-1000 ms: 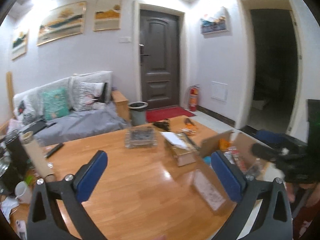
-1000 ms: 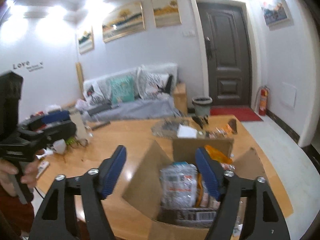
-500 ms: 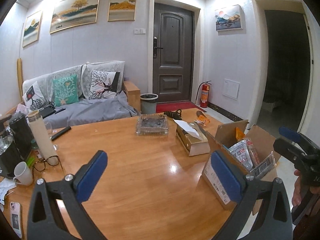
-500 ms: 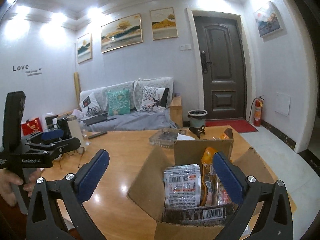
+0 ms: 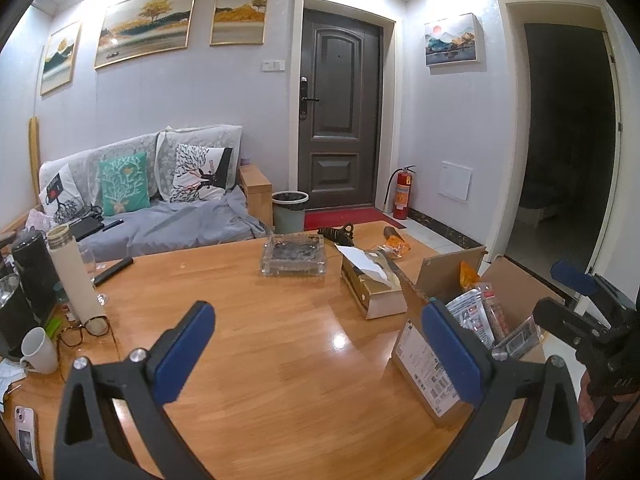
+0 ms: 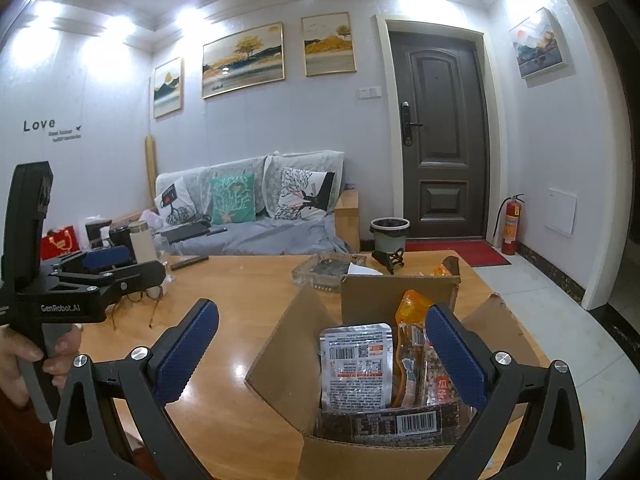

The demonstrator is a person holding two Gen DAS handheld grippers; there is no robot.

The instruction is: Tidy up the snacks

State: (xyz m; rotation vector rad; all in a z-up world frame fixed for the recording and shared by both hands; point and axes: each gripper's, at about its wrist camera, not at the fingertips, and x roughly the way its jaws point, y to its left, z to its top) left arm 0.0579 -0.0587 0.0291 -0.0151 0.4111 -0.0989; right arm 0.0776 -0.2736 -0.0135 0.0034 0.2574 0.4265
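An open cardboard box (image 6: pixel 280 352) stands on the wooden table (image 6: pixel 240 280), holding upright snack packets: a silver pouch (image 6: pixel 354 364), an orange packet (image 6: pixel 410 308) and a dark packet with a barcode (image 6: pixel 400 424). The box also shows in the left wrist view (image 5: pixel 428 368) at right. My right gripper (image 6: pixel 320 352) is open and empty, just above the box's near left side. My left gripper (image 5: pixel 316 352) is open and empty above bare table, left of the box. Each gripper appears at the edge of the other's view.
On the table stand a tissue box (image 5: pixel 370 286), a glass ashtray (image 5: pixel 292 256), a loose orange snack (image 5: pixel 394 246), a cream flask (image 5: pixel 74 276), glasses (image 5: pixel 86 328), a white mug (image 5: pixel 38 350) and a phone (image 5: pixel 24 436). A sofa (image 5: pixel 160 216) lies behind.
Both grippers have lifted and steadied; the views have levelled and sharpened. The right gripper's jaws have widened. The box and its packets have not moved.
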